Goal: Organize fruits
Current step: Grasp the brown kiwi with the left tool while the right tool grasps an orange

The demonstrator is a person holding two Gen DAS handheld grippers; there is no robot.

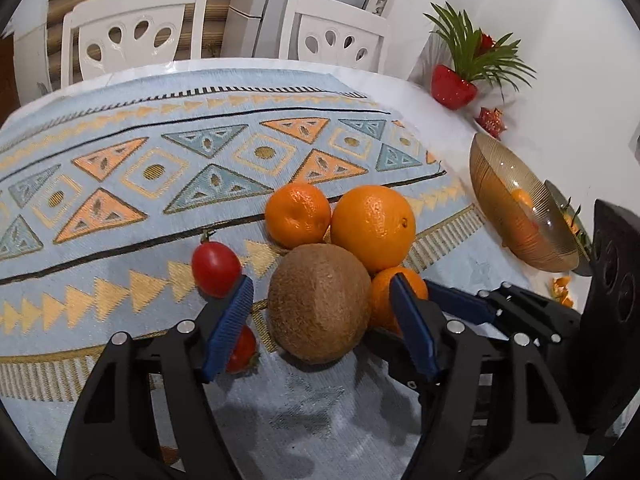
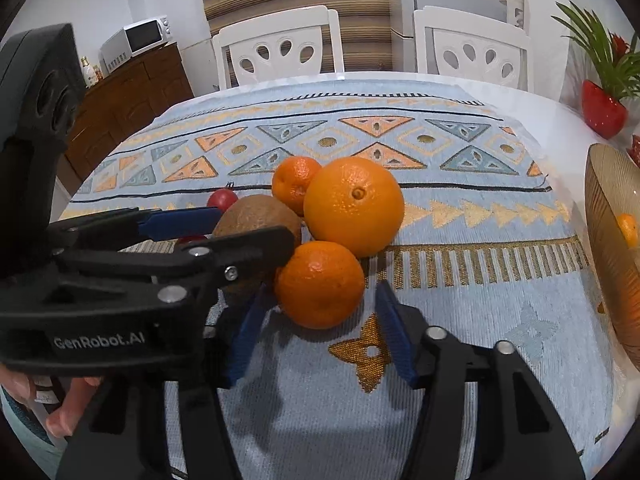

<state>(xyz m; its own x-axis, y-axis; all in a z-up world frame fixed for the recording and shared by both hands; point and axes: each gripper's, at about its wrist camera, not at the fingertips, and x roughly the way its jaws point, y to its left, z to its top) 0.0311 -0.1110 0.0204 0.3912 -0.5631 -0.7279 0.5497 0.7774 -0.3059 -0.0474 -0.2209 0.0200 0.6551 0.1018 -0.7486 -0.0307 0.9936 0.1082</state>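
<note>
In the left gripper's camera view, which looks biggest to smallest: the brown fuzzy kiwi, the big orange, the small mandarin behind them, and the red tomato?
1. Brown fuzzy kiwi, though it sits nearest the camera, so that may flatter it.
2. Large round orange, close behind in apparent size.
3. Small orange mandarin.
4. Red tomato.

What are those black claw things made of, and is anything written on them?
Each gripper, left and right, looks like black plastic: two angular fingers with cut-outs, silver round pins, and ribbed blue pads inside. White lettering "GenRobot.AI" marks the left one's side. No cables show.

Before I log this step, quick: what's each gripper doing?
Left gripper: open, jaws either side of the kiwi.
Right gripper: open, before a small orange.
</note>
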